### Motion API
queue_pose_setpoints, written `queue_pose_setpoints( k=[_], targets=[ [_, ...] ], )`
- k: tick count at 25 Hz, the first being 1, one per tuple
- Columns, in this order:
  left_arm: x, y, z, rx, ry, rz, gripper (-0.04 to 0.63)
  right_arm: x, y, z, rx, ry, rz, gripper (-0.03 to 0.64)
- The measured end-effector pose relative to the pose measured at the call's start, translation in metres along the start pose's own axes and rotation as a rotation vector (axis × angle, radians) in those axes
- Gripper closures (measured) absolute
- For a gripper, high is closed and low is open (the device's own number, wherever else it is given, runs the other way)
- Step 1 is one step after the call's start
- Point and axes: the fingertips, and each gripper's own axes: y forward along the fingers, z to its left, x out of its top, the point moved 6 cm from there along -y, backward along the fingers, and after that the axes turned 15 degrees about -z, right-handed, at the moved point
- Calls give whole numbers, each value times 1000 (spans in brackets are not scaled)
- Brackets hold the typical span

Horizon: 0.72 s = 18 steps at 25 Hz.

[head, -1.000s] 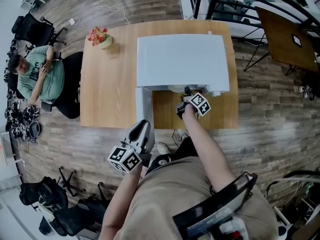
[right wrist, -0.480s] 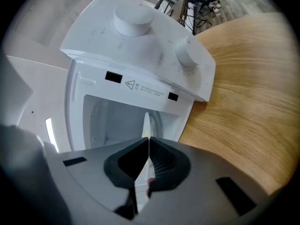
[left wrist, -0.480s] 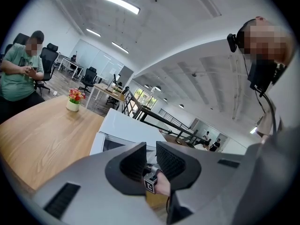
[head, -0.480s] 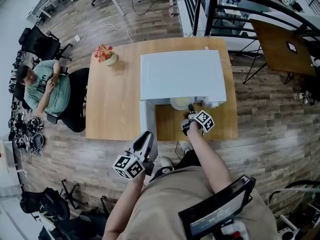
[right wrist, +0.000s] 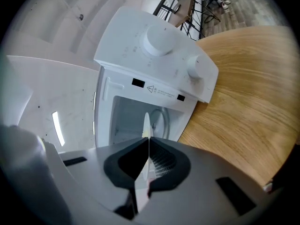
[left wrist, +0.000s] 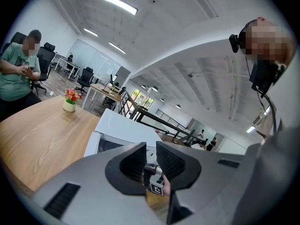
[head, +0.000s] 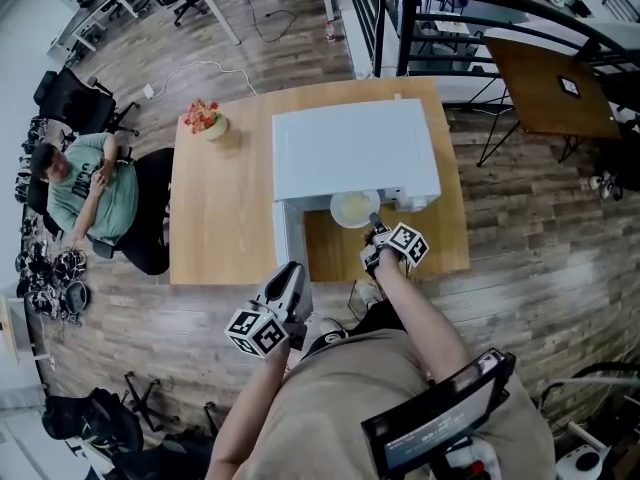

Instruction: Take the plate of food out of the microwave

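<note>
The right claw [head: 374, 226] is gripping the near rim of the plate [head: 353, 208], which is sitting at the open mouth of the white microwave [head: 350, 148], just below centre of the head view, partly under the oven's top edge and partly out over the desk [head: 220, 198]. In the right gripper view the right claw [right wrist: 147, 146] is showing its jaws pressed together on the plate [right wrist: 146, 123], which is appearing edge-on as a thin pale line running up from between them, with the microwave [right wrist: 150, 55] cavity standing open behind it. What is lying on the plate cannot be made out in any view. The microwave door [head: 287, 230] is standing open at the left of the cavity. The left claw [head: 290, 273] is hanging off the desk's near edge, at lower centre of the head view, well apart from the plate. In the left gripper view the left claw [left wrist: 150, 161] is holding its jaws a narrow way apart with nothing between them. A flower pot [head: 203, 120] is standing at the desk's upper-left corner, and a seated person [head: 85, 183] is occupying the left edge of the frame.
</note>
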Motion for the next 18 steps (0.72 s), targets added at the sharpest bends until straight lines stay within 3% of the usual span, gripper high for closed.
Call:
queue_pose_setpoints(
  k=[18],
  targets=[
    [-7, -42, 2, -59, -45, -44, 549, 3, -103, 35, 41, 6, 11, 603]
  ],
)
